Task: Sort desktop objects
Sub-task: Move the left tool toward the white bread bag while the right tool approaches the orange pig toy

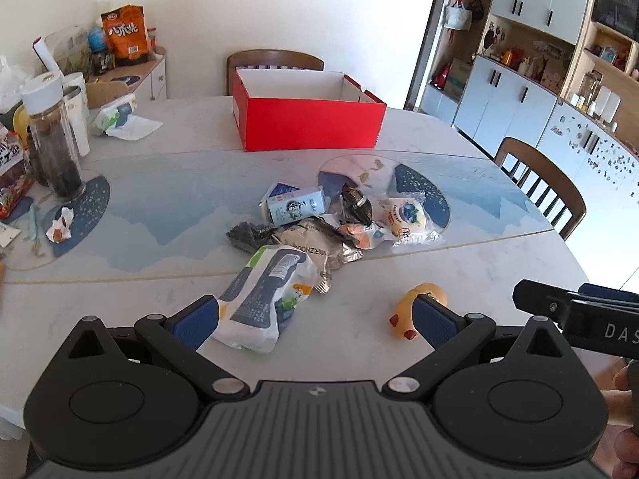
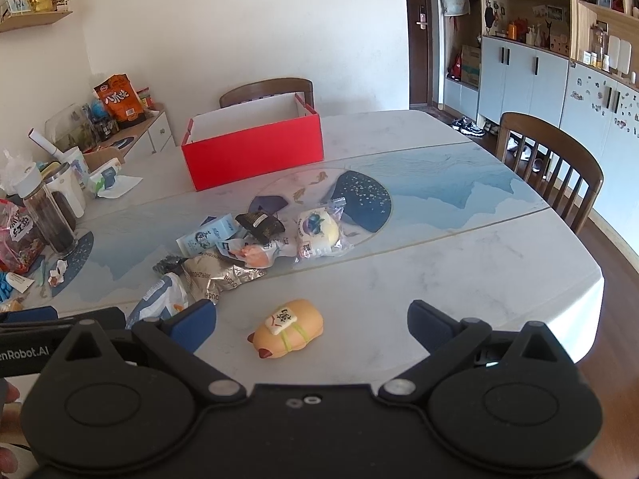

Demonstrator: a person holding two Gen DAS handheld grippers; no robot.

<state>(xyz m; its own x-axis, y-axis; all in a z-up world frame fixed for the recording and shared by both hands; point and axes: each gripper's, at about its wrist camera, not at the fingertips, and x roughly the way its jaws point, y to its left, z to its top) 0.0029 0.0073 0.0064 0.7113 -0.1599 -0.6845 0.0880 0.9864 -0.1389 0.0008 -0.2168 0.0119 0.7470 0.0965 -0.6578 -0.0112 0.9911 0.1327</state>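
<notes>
Orange toy (image 2: 288,328), perhaps pig-shaped, lies between the agape right gripper (image 2: 312,324).

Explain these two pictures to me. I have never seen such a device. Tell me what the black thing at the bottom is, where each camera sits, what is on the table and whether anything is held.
The black thing is a hand-held gripper with two blue-padded fingers; a person carries one in each hand. Each picture comes from a fisheye camera mounted on one gripper, looking forward along its fingers.

The left view shows the left gripper, jaws open, with a white and blue snack bag lying between its fingers. The right view shows the right gripper, also open, behind a small orange toy. Neither holds anything.

On the marble table lies a pile of small packets, and behind it stands an open red box, apparently empty. Bottles and clutter crowd the table's left edge.
</notes>
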